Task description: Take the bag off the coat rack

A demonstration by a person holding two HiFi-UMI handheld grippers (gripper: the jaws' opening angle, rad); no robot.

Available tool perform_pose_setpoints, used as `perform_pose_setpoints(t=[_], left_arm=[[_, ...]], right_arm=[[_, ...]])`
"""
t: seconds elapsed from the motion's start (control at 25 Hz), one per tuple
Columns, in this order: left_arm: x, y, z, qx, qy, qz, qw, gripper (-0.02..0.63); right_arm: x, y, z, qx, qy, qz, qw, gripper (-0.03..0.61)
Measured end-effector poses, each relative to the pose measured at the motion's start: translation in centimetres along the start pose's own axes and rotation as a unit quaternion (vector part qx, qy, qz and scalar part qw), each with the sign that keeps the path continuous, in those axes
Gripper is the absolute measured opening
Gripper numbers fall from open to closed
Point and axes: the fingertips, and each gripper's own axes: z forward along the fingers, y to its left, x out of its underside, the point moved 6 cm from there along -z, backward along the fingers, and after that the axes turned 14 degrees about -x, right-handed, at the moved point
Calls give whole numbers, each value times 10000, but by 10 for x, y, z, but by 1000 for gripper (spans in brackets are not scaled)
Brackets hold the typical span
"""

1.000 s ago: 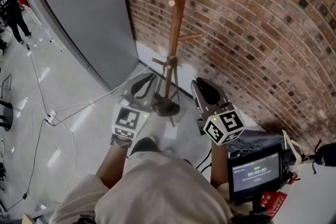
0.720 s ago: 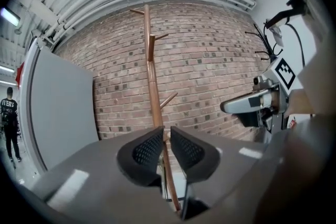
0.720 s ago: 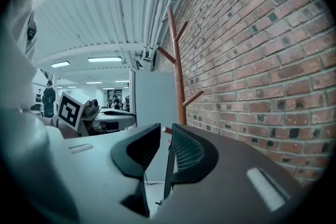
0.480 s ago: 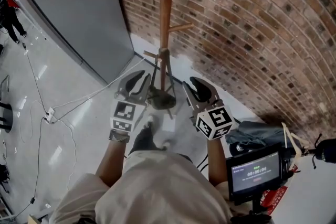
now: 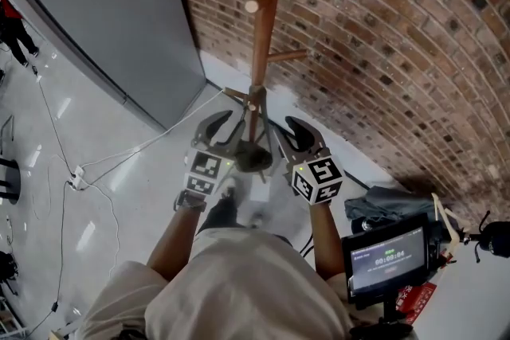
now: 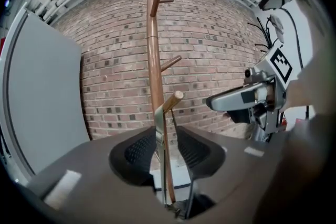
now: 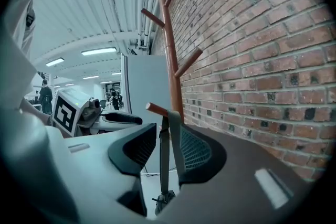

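Observation:
A wooden coat rack [image 5: 267, 20] stands against the brick wall. A dark bag [image 5: 253, 158] hangs low on it by grey straps [image 6: 159, 157] looped over a short peg [image 6: 175, 97], also seen as the peg [image 7: 155, 108] with the strap [image 7: 164, 162] below it. My left gripper [image 5: 218, 128] and right gripper [image 5: 301, 133] flank the pole just above the bag. The left gripper's [image 6: 160, 145] jaws have just been opening, with the strap loose between its pads. The right gripper's [image 7: 163, 148] jaws have also just been opening, around the other strap.
A grey partition panel [image 5: 111, 20] stands left of the rack. White cables [image 5: 103, 171] run across the glossy floor. A grey bundle [image 5: 386, 201] lies at the wall's foot on the right, beside a monitor [image 5: 389, 257]. People stand far off at the upper left.
Both grippers have sunk and drawn in toward the pole. Their jaws have spread apart, so the straps now hang free from the low peg.

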Motion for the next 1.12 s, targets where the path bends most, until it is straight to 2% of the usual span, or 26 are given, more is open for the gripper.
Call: perform_pose_setpoints(t=[0.44,0.72,0.88,0.96,1.12], left_arm=[[33,0,46,498,305,30,9983,129],[57,-2,67,648,543,-205,9962,130],[61,-6,73,796,565,-242,9949,130],[62,-9,75,876,598,-224,9941,130],[65,-10,76,893,652,-252,9935,110]], right_arm=[[19,-20,40,266,495,40,9984,127],[27,-22,65,250,717,106,9971,132],[33,-28,74,433,914,117,9948,132],[34,-30,76,481,959,99,9942,91],[35,-30,80,500,981,27,9939,91]])
